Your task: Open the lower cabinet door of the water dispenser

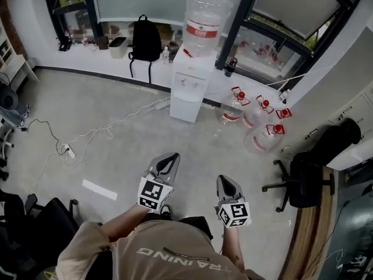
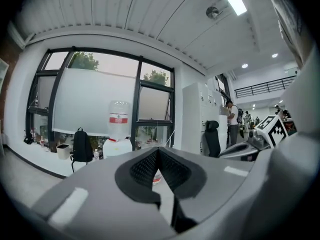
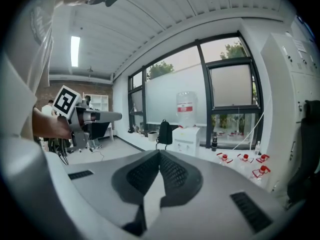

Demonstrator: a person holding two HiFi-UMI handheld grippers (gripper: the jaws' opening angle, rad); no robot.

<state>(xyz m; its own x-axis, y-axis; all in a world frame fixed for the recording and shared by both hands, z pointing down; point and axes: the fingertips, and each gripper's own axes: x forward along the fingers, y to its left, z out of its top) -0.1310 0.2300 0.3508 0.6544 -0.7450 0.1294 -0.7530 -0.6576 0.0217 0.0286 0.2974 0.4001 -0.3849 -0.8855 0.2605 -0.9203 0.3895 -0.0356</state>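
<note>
The white water dispenser point(image 1: 189, 85) stands by the window wall with a clear bottle point(image 1: 205, 21) on top; its lower cabinet door point(image 1: 185, 108) looks closed. Both grippers are held out over the floor, well short of it. My left gripper point(image 1: 171, 158) is shut and holds nothing; in its own view the left gripper point(image 2: 158, 150) points toward the dispenser point(image 2: 116, 146). My right gripper point(image 1: 225, 180) is shut and holds nothing too. From the right gripper point(image 3: 160, 151) the dispenser point(image 3: 186, 139) shows far ahead.
A black backpack point(image 1: 145, 39) and a white bin point(image 1: 118, 46) sit on the ledge left of the dispenser. Several spare water bottles point(image 1: 256, 118) lie on the floor to its right. A cable and power strip point(image 1: 70, 151) cross the floor at left. An office chair point(image 1: 303, 182) stands at right.
</note>
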